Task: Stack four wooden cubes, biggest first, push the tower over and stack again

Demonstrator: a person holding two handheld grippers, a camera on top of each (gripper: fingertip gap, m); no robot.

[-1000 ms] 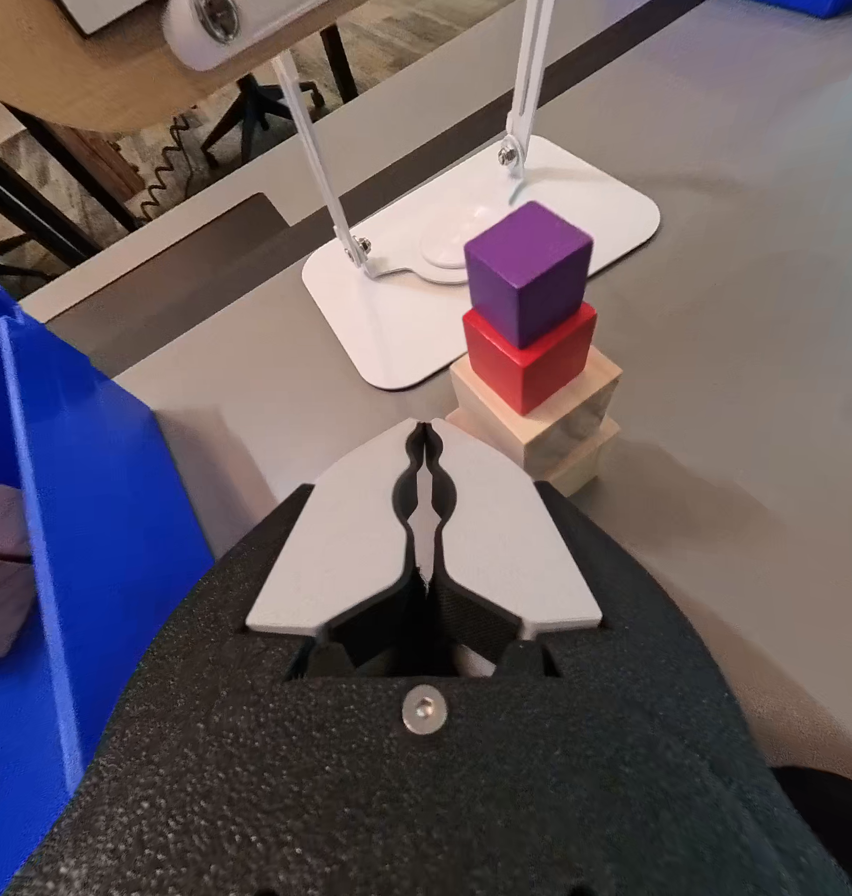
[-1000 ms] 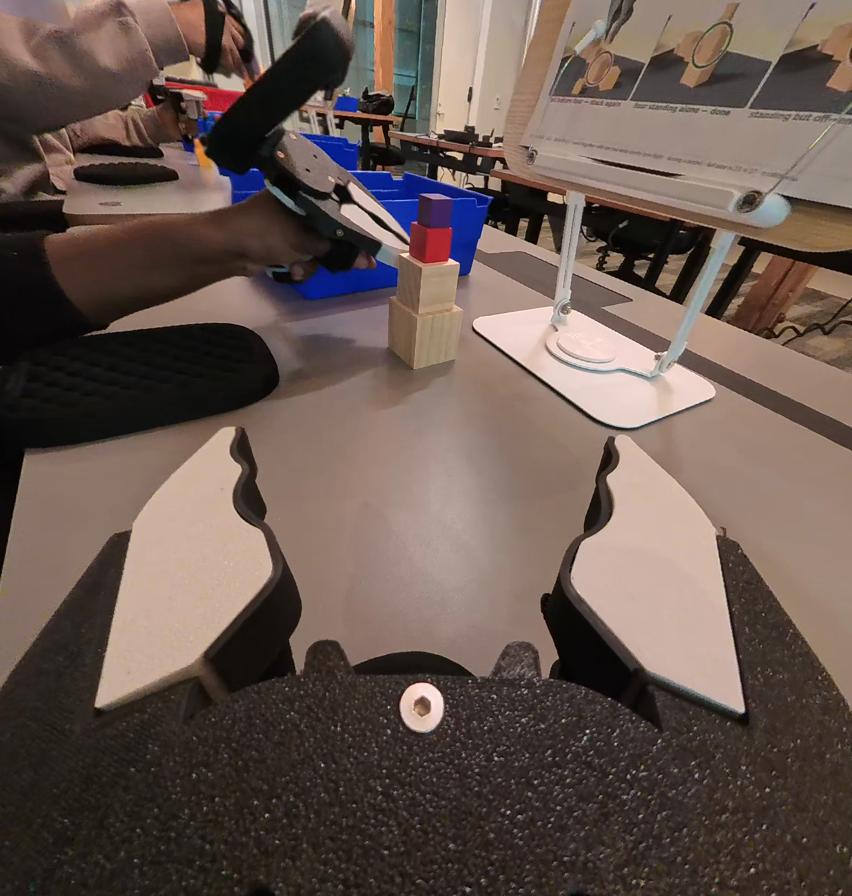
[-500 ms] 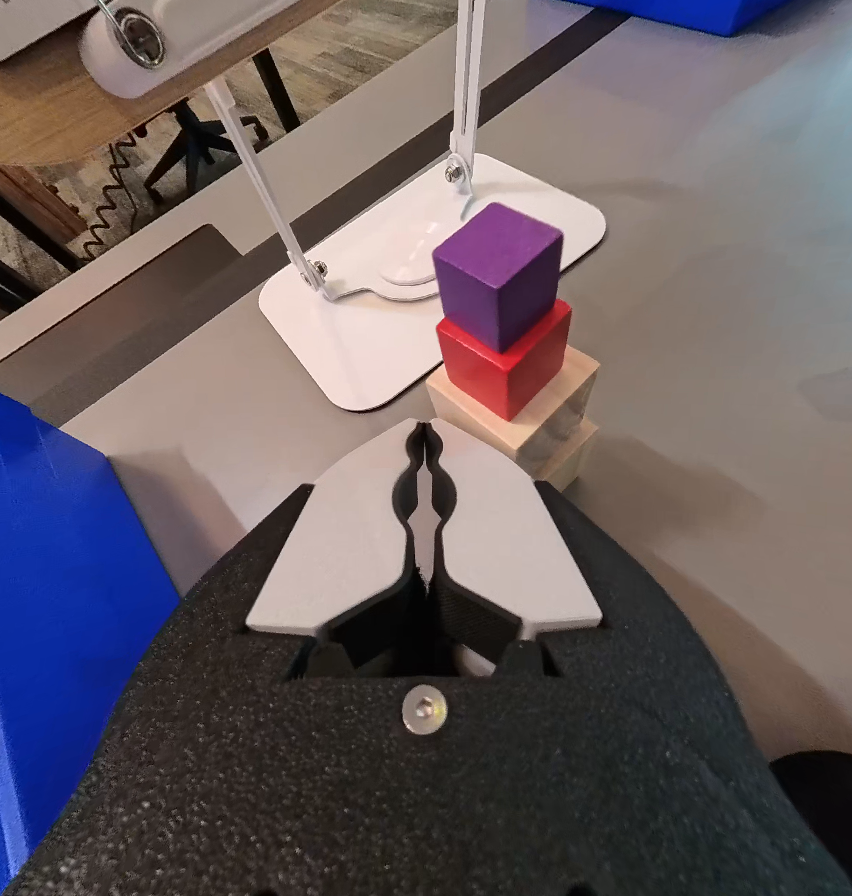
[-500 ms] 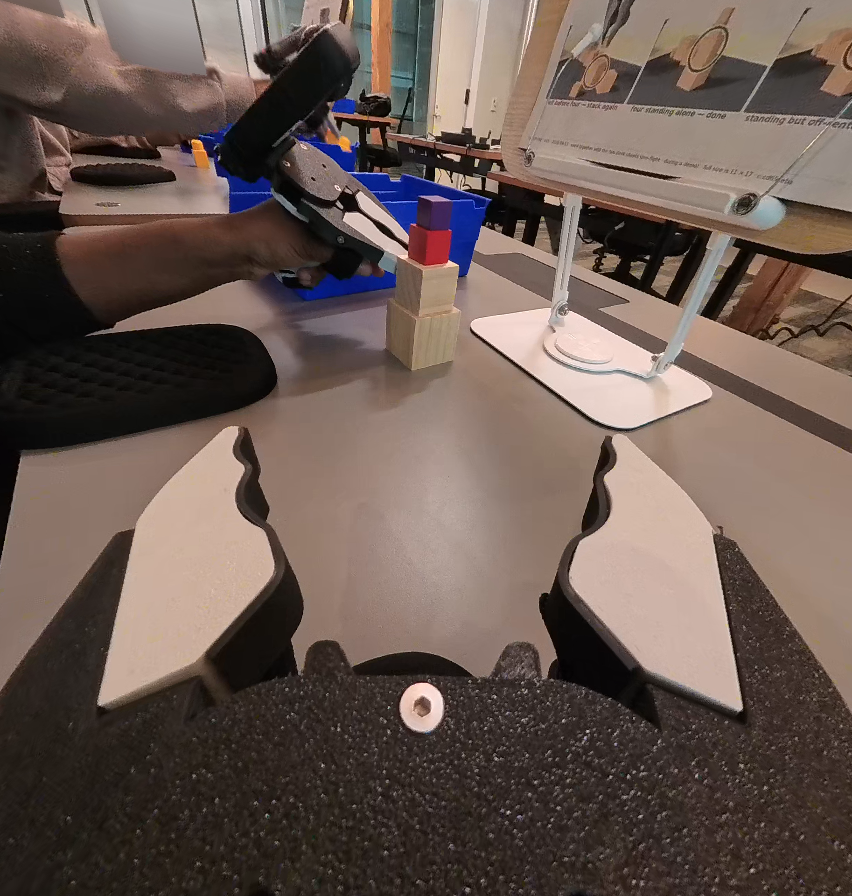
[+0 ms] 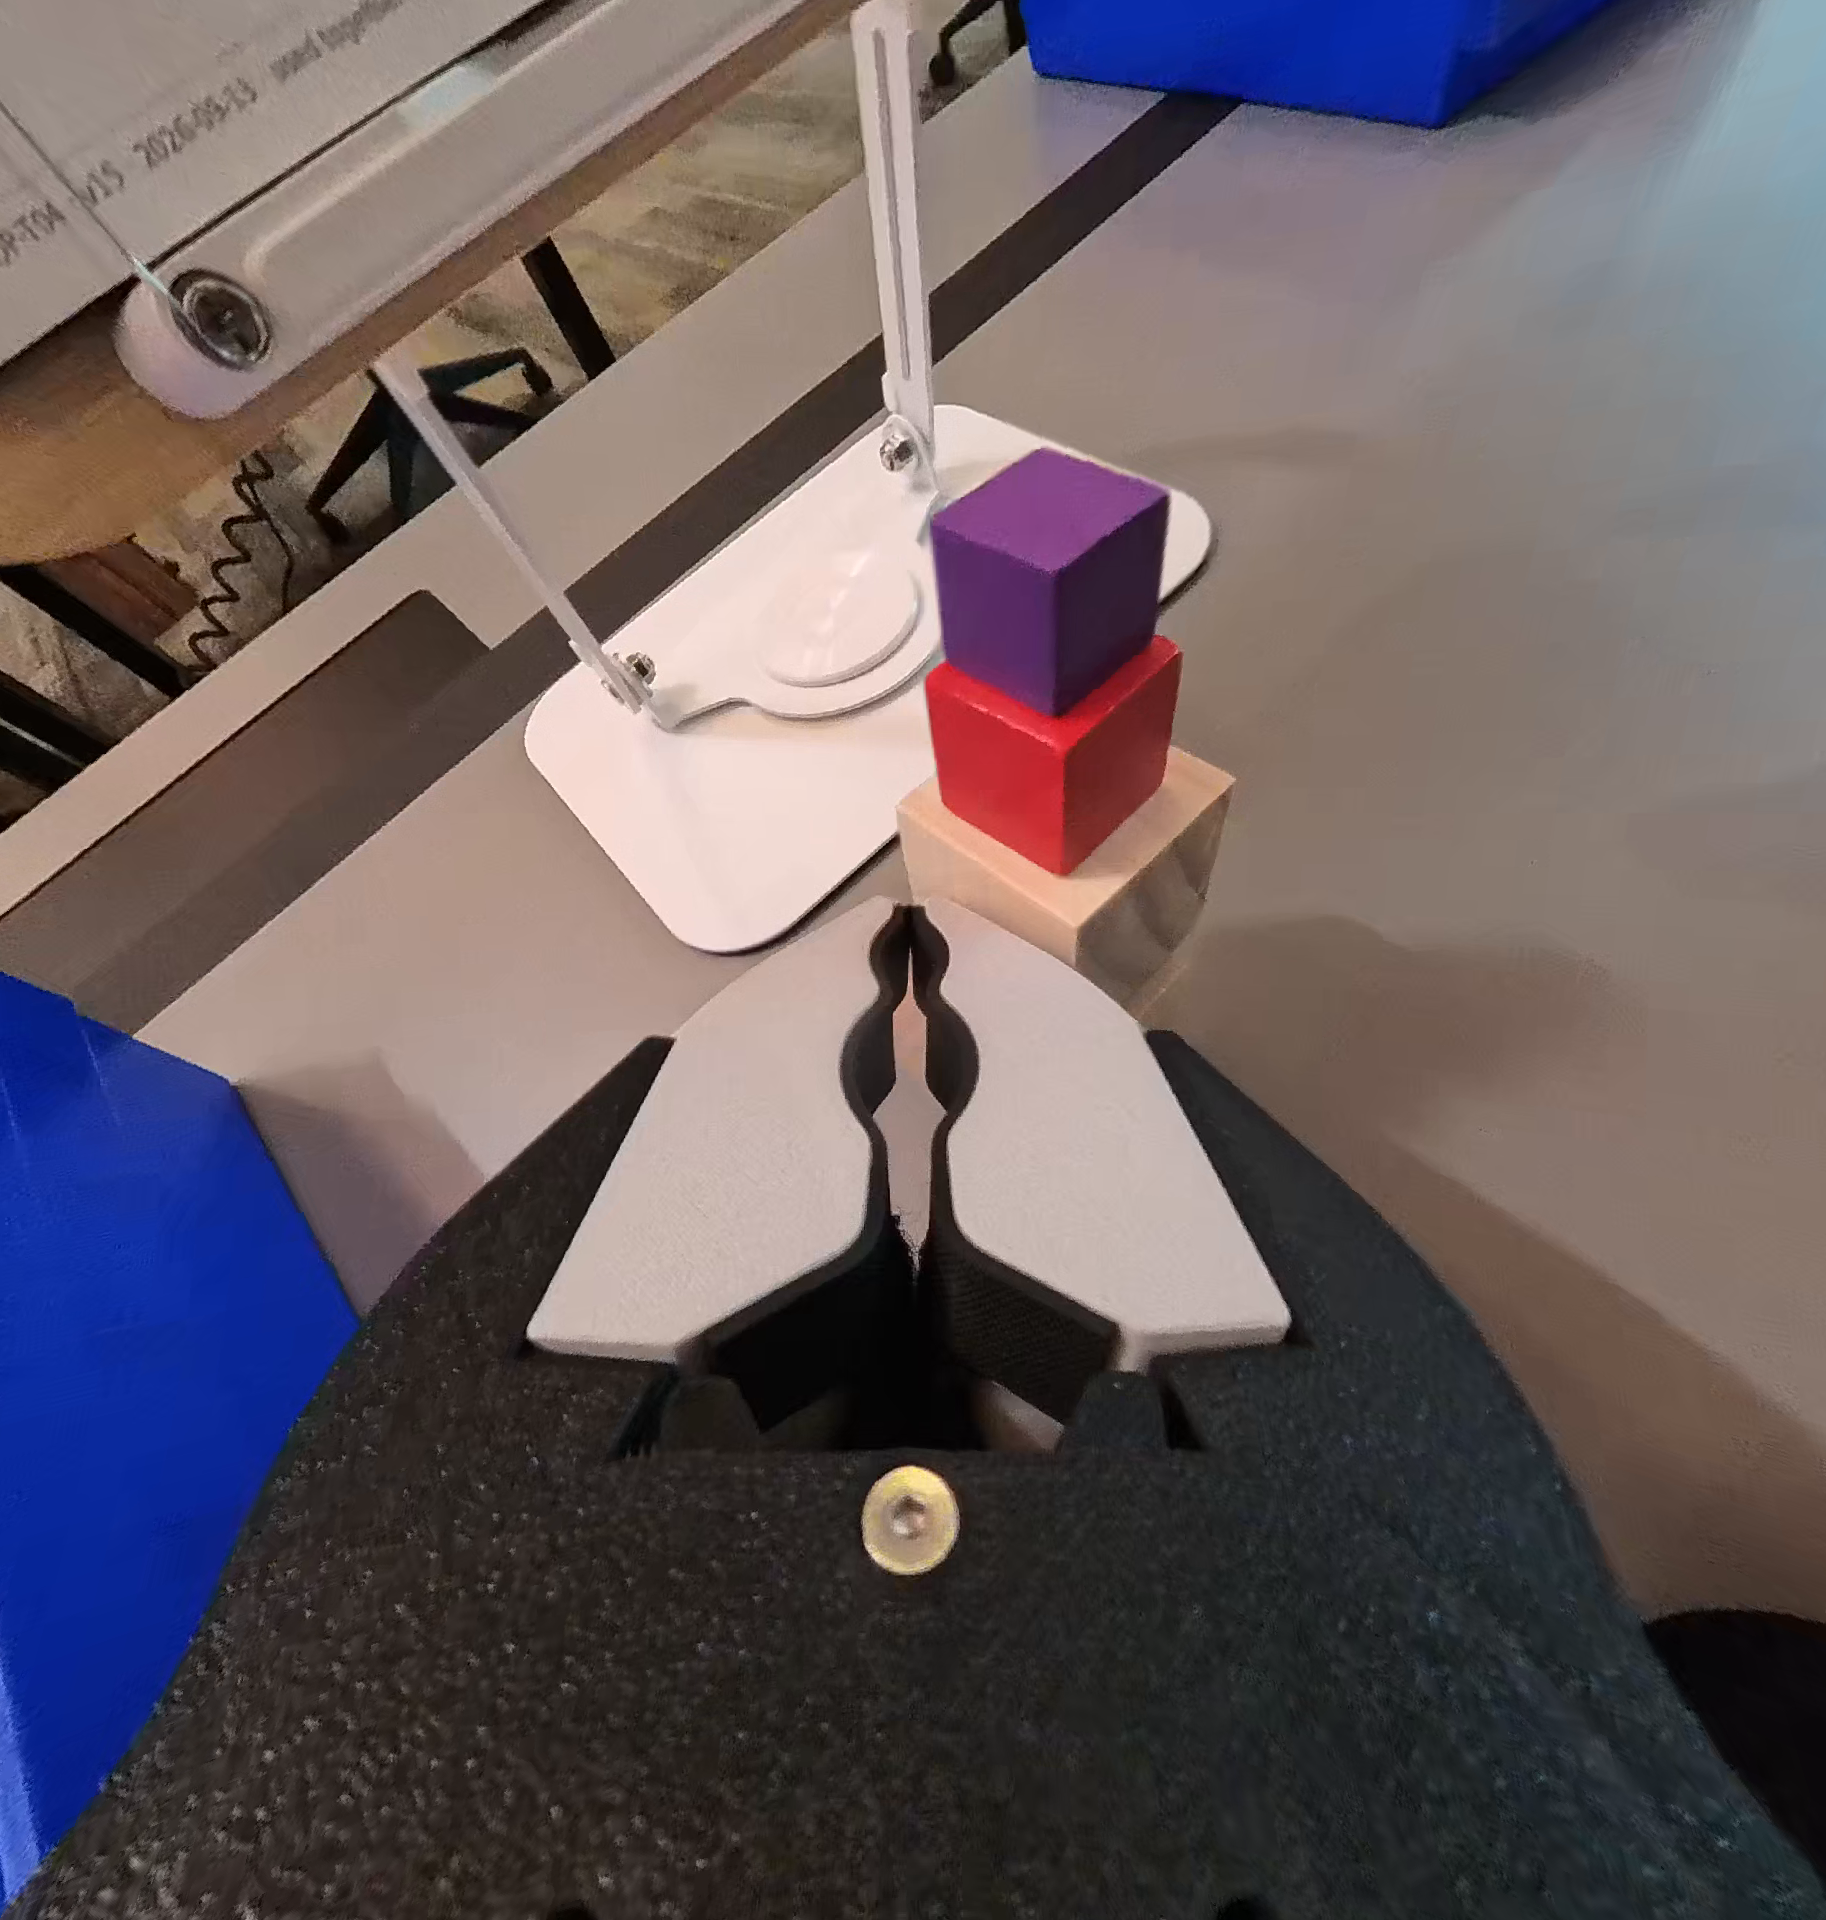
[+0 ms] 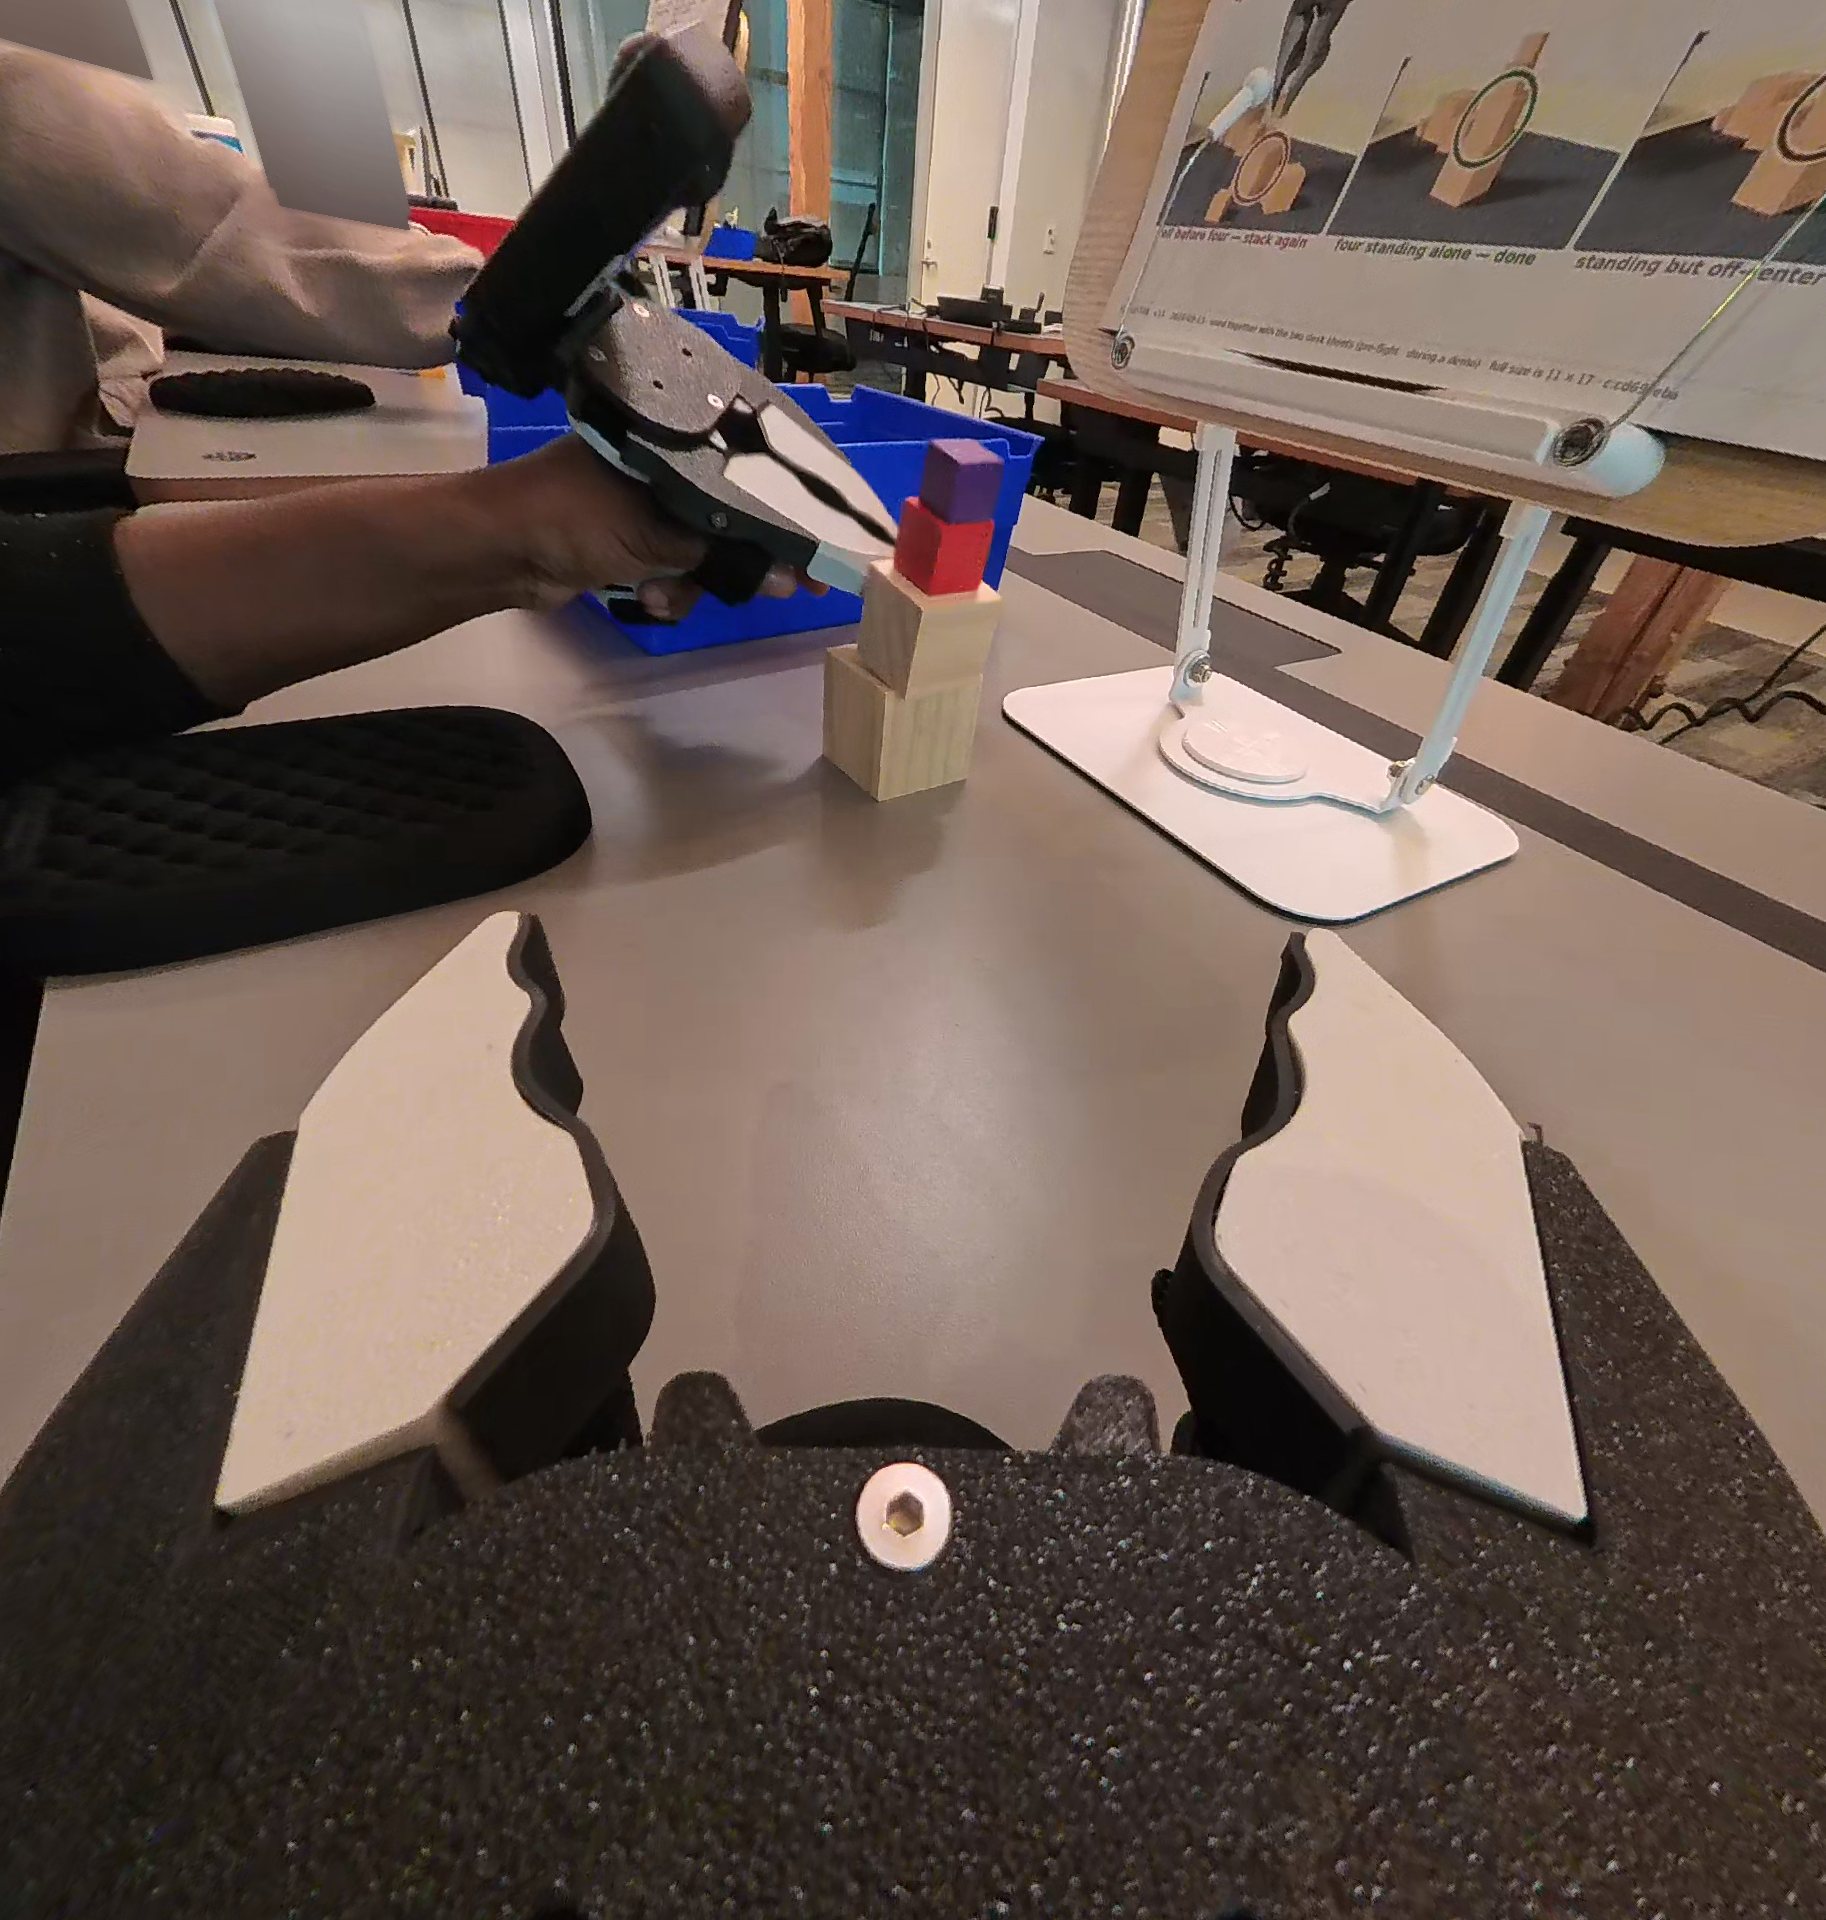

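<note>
block stack (image 6: 924, 623), left claw (image 5: 909, 920) closed beside it, right claw (image 6: 914, 997) wide open

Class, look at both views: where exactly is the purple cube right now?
The purple cube tops a four-block stack, directly on the red cube, beside the white stand base; the shut left tongs hover close by.

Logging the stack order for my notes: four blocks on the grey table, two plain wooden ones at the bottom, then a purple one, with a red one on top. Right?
Not quite: the top two are swapped. The red block sits on the upper wooden block, and the purple block is on top. The right wrist view shows all four, down to the lower wooden block on the grey table.
</note>
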